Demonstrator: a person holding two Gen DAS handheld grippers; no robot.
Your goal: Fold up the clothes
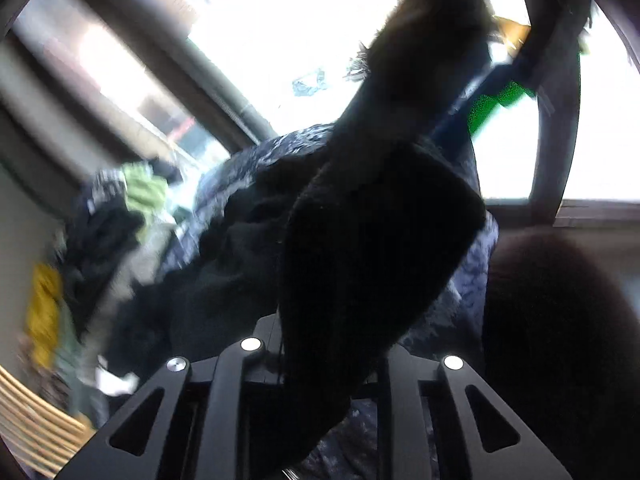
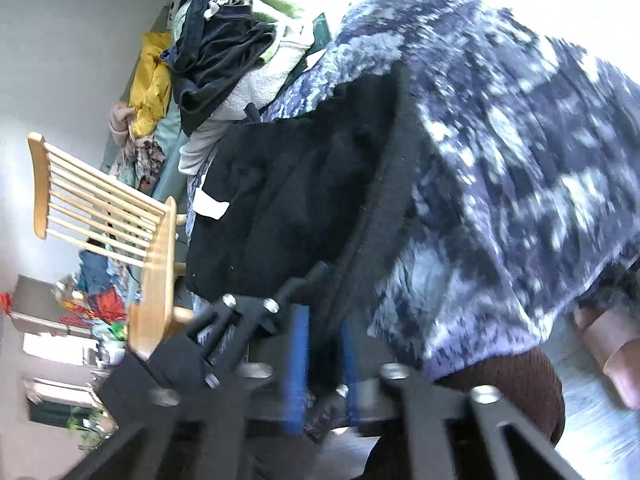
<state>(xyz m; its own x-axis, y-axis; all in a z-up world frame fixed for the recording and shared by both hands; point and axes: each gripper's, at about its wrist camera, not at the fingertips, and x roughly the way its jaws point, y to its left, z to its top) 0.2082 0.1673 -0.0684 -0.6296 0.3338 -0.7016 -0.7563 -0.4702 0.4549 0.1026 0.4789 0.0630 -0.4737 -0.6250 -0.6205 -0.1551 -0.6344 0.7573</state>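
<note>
A black fleece garment [image 2: 288,200] lies draped over a blue-and-white patterned cover [image 2: 500,140]. In the left wrist view the same black cloth [image 1: 372,260] rises from between my fingers and hides the tips. My left gripper [image 1: 344,360] is shut on it. From the right wrist view, that left gripper [image 2: 316,276] bites the garment's lower edge. My right gripper [image 2: 322,356] sits just below, its blue pads [image 2: 296,360] standing apart with the garment's thick dark hem [image 2: 384,208] running down between them. The picture is blurred there and no pressing shows.
A pile of mixed clothes [image 2: 224,40] with a yellow piece [image 2: 150,76] lies at the back left. Left of the cover stands a wooden spindle-back chair [image 2: 100,208]. At the lower right are a brown knitted shape [image 2: 520,384] and pink slippers [image 2: 612,344]. Bright windows [image 1: 280,40] fill the left wrist view's top.
</note>
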